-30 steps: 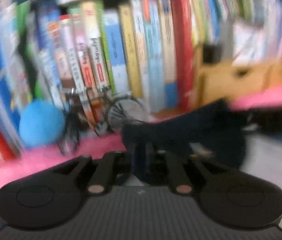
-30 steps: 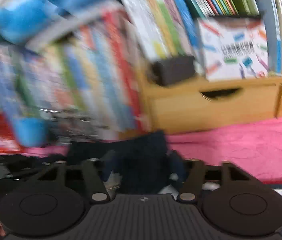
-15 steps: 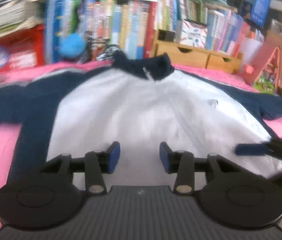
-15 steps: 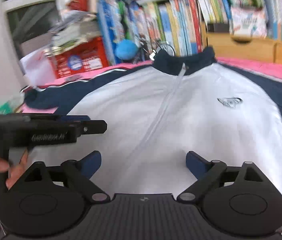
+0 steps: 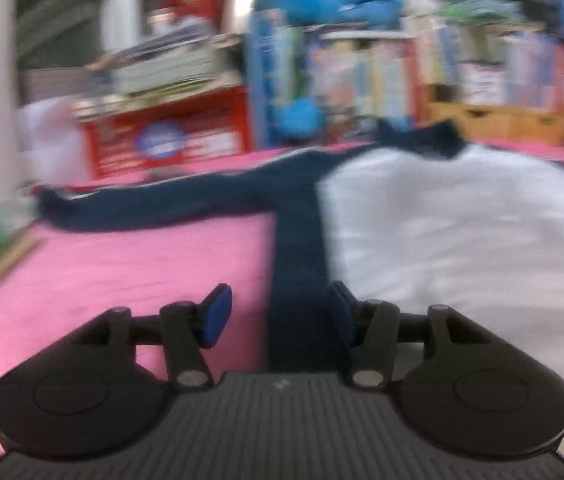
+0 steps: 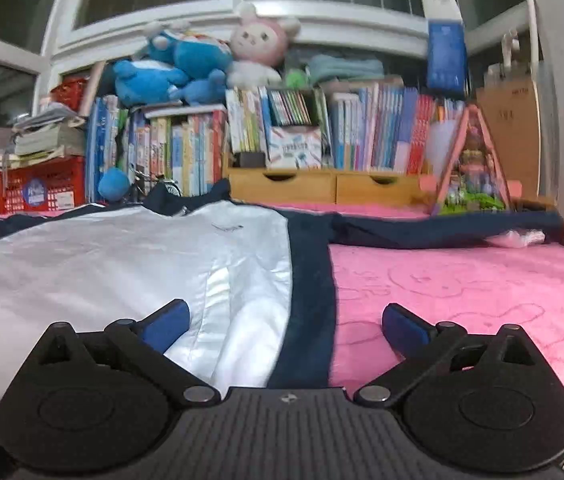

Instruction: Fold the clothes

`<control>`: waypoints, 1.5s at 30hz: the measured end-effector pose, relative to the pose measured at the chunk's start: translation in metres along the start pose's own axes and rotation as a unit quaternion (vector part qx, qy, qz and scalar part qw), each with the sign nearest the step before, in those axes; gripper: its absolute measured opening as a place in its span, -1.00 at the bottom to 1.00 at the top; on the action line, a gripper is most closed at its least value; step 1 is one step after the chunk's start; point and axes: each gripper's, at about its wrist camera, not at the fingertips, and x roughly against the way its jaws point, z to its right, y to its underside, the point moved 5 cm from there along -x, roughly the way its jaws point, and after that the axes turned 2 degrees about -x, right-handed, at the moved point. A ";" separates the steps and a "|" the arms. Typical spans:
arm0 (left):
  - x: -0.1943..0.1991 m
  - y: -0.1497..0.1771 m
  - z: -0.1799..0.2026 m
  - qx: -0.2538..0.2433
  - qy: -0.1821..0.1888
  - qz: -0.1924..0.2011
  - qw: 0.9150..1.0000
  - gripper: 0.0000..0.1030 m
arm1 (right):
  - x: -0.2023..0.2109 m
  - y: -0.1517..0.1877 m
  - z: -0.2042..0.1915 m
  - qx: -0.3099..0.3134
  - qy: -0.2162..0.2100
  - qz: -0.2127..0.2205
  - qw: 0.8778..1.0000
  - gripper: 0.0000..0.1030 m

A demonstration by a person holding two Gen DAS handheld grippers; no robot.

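- The left gripper (image 5: 277, 316) sits at the lower centre of its blurred view, its jaws opening; the blue pads (image 5: 215, 316) stand apart and press on nothing.
- Seen between them is the dark navy side panel of the jacket (image 5: 442, 232), though whether the pads hang above it or rest level with it cannot be told.
- The right gripper (image 6: 286, 322) is at the lower centre of its view, jaws spread wide and opening, holding nothing; its left pad is over the white front, its right pad over the pink blanket (image 6: 462, 280).
- The jacket lies flat, front up, on the blanket, collar toward the top, both navy sleeves stretched sideways.
- Behind it, across the upper frame, stand rows of books (image 6: 382, 136), wooden drawers (image 6: 322, 188), a red crate (image 6: 41, 188) and plush toys (image 6: 173, 68).
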 end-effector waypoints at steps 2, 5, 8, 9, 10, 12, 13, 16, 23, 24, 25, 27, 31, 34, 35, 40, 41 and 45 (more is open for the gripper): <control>0.015 -0.005 0.002 0.019 0.024 0.009 1.000 -0.03 | 0.007 -0.015 -0.018 0.039 0.025 0.029 0.998 0.93; 0.034 -0.010 0.028 0.025 0.087 0.037 0.995 -0.03 | 0.019 -0.028 -0.053 0.033 -0.034 0.064 0.997 0.94; 0.031 -0.004 0.062 -0.014 0.108 0.043 0.993 -0.03 | 0.013 -0.025 -0.092 0.024 -0.095 0.067 0.993 0.96; 0.028 0.000 0.072 -0.026 0.111 0.038 0.993 -0.03 | 0.010 -0.021 -0.102 0.031 -0.105 0.062 0.992 0.96; 0.025 0.004 0.081 -0.037 0.115 0.034 0.992 -0.03 | 0.006 -0.017 -0.110 0.036 -0.114 0.056 0.991 0.96; 0.023 0.009 0.086 -0.050 0.110 0.039 0.992 0.02 | -0.001 -0.010 -0.120 0.041 -0.124 0.045 0.990 0.96; 0.023 0.011 0.086 -0.056 0.105 0.043 0.992 0.02 | -0.003 -0.007 -0.122 0.043 -0.124 0.041 0.990 0.96; 0.021 0.013 0.079 -0.067 0.083 0.050 0.993 0.02 | -0.010 -0.002 -0.115 0.037 -0.109 0.032 0.993 0.96; 0.006 0.011 0.051 -0.032 0.066 0.045 0.996 0.03 | -0.024 0.007 -0.051 -0.012 0.005 0.036 0.999 0.98; 0.005 0.011 0.050 -0.030 0.064 0.044 0.996 0.03 | -0.025 0.009 -0.039 -0.023 0.024 0.036 0.999 0.98; 0.005 0.011 0.049 -0.029 0.063 0.044 0.997 0.03 | -0.026 0.011 -0.031 -0.030 0.036 0.036 0.998 0.98; 0.005 0.011 0.047 -0.025 0.065 0.043 0.997 0.03 | -0.025 0.014 -0.021 -0.034 0.047 0.039 0.998 0.99; 0.005 0.012 0.048 -0.025 0.066 0.044 0.997 0.03 | -0.026 0.019 -0.006 -0.040 0.063 0.044 0.996 0.99; 0.005 0.012 0.047 -0.025 0.066 0.045 0.996 0.03 | -0.027 0.019 -0.003 -0.040 0.070 0.048 0.996 0.99; 0.005 0.013 0.047 -0.025 0.067 0.045 0.996 0.03 | -0.027 0.019 -0.001 -0.040 0.073 0.049 0.995 0.99; 0.005 0.013 0.048 -0.025 0.067 0.048 0.996 0.03 | -0.026 0.019 0.009 -0.034 0.089 0.054 0.994 0.99; 0.005 0.013 0.048 -0.025 0.068 0.048 0.996 0.03 | -0.026 0.019 0.012 -0.033 0.098 0.055 0.993 0.99; 0.004 0.011 0.047 -0.023 0.073 0.042 0.996 0.03 | -0.026 0.017 0.031 -0.032 0.146 0.051 0.987 0.99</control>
